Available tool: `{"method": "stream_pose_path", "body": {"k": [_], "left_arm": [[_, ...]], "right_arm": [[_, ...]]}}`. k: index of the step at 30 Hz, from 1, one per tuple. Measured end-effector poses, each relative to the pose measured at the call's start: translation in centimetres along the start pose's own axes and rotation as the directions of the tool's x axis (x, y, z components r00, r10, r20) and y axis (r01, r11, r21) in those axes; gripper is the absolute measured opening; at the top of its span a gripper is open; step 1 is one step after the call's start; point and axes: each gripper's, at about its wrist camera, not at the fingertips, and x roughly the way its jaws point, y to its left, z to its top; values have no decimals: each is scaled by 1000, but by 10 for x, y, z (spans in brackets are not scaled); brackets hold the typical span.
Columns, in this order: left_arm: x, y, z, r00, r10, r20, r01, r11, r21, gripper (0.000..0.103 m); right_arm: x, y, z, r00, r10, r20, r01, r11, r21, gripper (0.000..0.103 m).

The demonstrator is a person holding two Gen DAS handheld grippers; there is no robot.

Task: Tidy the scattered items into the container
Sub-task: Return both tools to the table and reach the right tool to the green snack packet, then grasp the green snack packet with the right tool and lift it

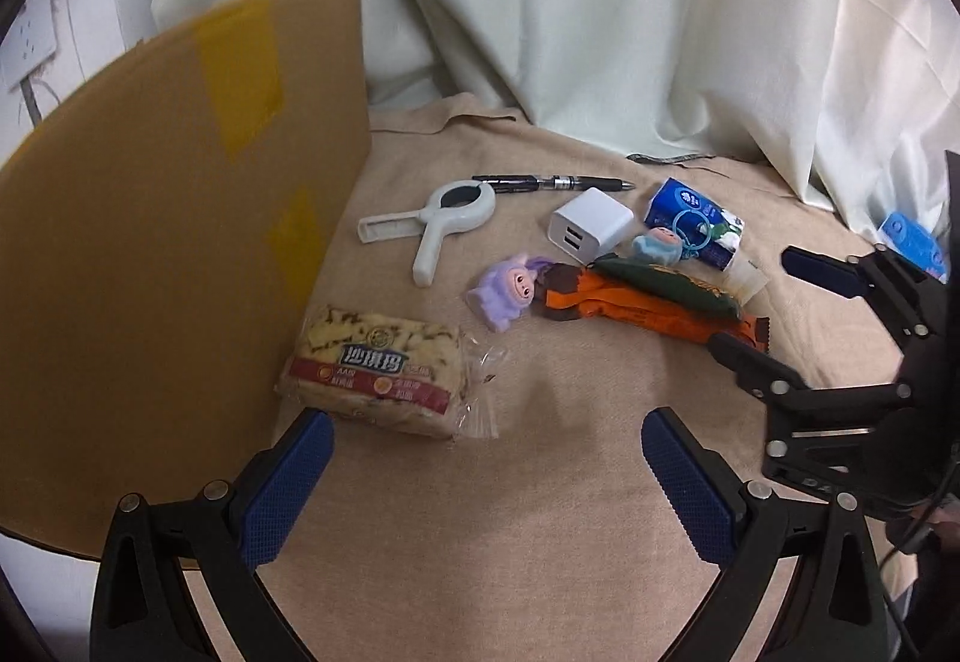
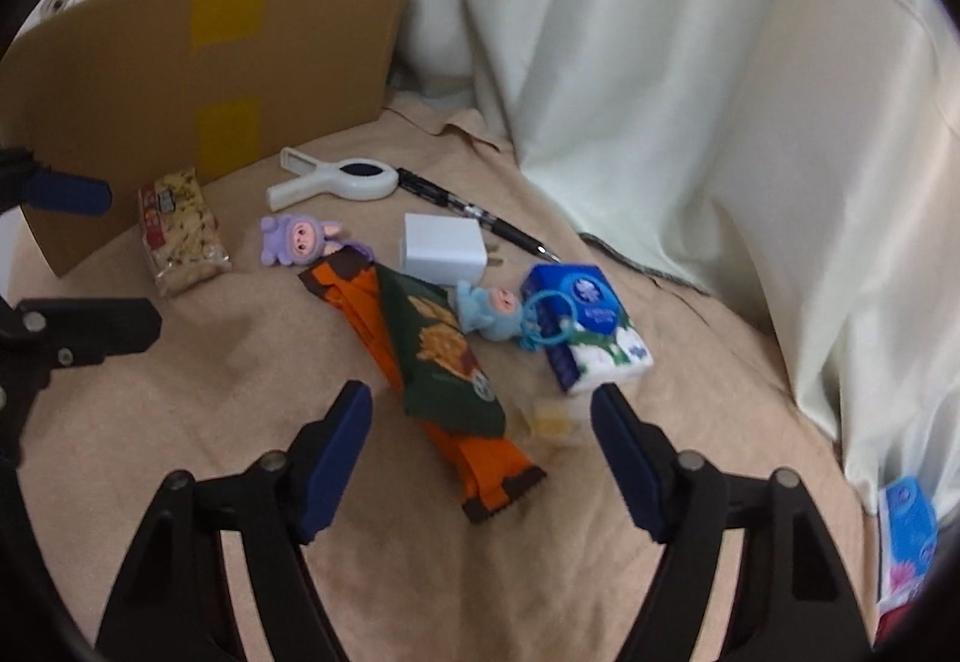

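Scattered on the beige cloth lie a wrapped cake snack [image 1: 375, 371] [image 2: 180, 239], a purple doll [image 1: 504, 293] [image 2: 297, 240], an orange packet [image 1: 654, 311] [image 2: 474, 458] under a dark green packet [image 1: 666, 281] [image 2: 444, 356], a white charger [image 1: 591, 225] [image 2: 441, 248], a blue doll keychain [image 1: 657, 245] [image 2: 492, 311], a blue tissue pack [image 1: 696, 224] [image 2: 585, 326], a white clip [image 1: 438, 227] [image 2: 342, 182] and a black pen [image 1: 552, 183] [image 2: 474, 212]. The cardboard box [image 1: 150, 254] [image 2: 180, 86] stands at the left. My left gripper [image 1: 486, 482] is open just short of the cake snack. Over the packets' near ends my right gripper [image 2: 480, 458] is open.
White drapery [image 1: 600, 14] [image 2: 660, 62] closes off the back and right. Another blue pack [image 1: 912, 242] [image 2: 906, 542] lies at the far right edge. A small clear sachet [image 2: 549, 419] rests beside the green packet. The right gripper's frame [image 1: 852, 362] stands right of the items.
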Motion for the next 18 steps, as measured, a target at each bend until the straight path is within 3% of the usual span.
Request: {"method": "stream_pose_path", "body": {"k": [7, 14, 18], "left_arm": [[-3, 8, -1, 1000, -6, 10, 6, 1000, -13, 103], [-5, 12, 0, 999, -34, 10, 34, 999, -19, 103], [-5, 11, -1, 999, -35, 8, 35, 999, -12, 103]], "right_arm": [[13, 7, 13, 1000, -3, 9, 3, 999, -40, 74], [28, 6, 22, 996, 69, -53, -70, 997, -20, 30], [27, -2, 22, 992, 113, -63, -110, 993, 45, 24]]}}
